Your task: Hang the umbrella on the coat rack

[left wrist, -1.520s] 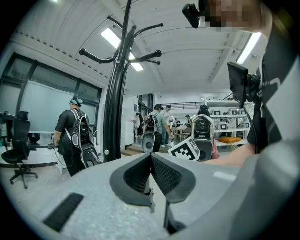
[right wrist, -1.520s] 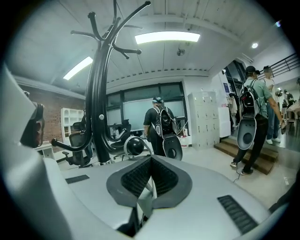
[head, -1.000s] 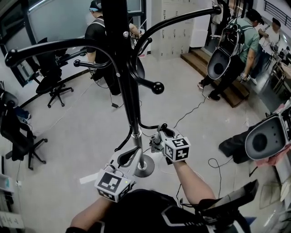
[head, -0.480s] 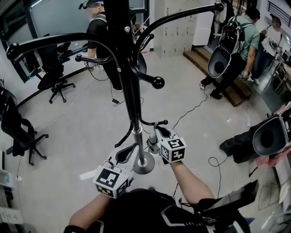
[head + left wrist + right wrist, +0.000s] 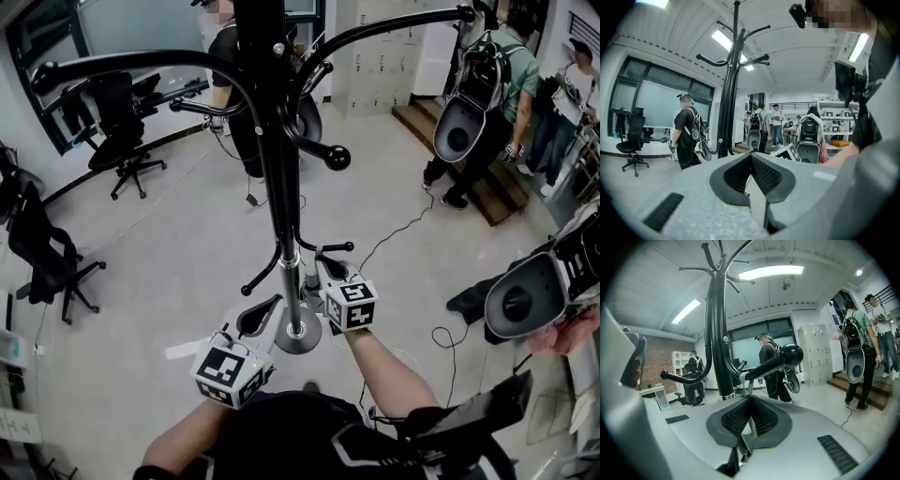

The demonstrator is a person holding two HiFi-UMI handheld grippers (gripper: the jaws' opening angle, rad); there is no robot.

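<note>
The black coat rack (image 5: 277, 187) stands before me, its round base (image 5: 298, 335) on the floor. My right gripper (image 5: 319, 259) is beside the pole, just under a short lower hook (image 5: 337, 247). In the right gripper view the jaws (image 5: 749, 397) are shut on a thin grey strap (image 5: 746, 386) that runs up to a knobbed hook arm (image 5: 790, 354). The umbrella's body does not show in any view. My left gripper (image 5: 275, 303) is low, left of the pole near the base. It is shut (image 5: 750, 153) with nothing in it, facing the rack (image 5: 730, 93).
Several people with backpack gear stand around (image 5: 487, 103). Office chairs (image 5: 122, 122) are at the left and back. Cables (image 5: 403, 225) trail over the floor to the right. Wooden steps (image 5: 469, 159) rise at the far right. The upper rack arms (image 5: 141, 66) reach out overhead.
My right gripper has edged closer to the pole under the short hook. The left gripper stays by the base. The head view has shifted a little.
</note>
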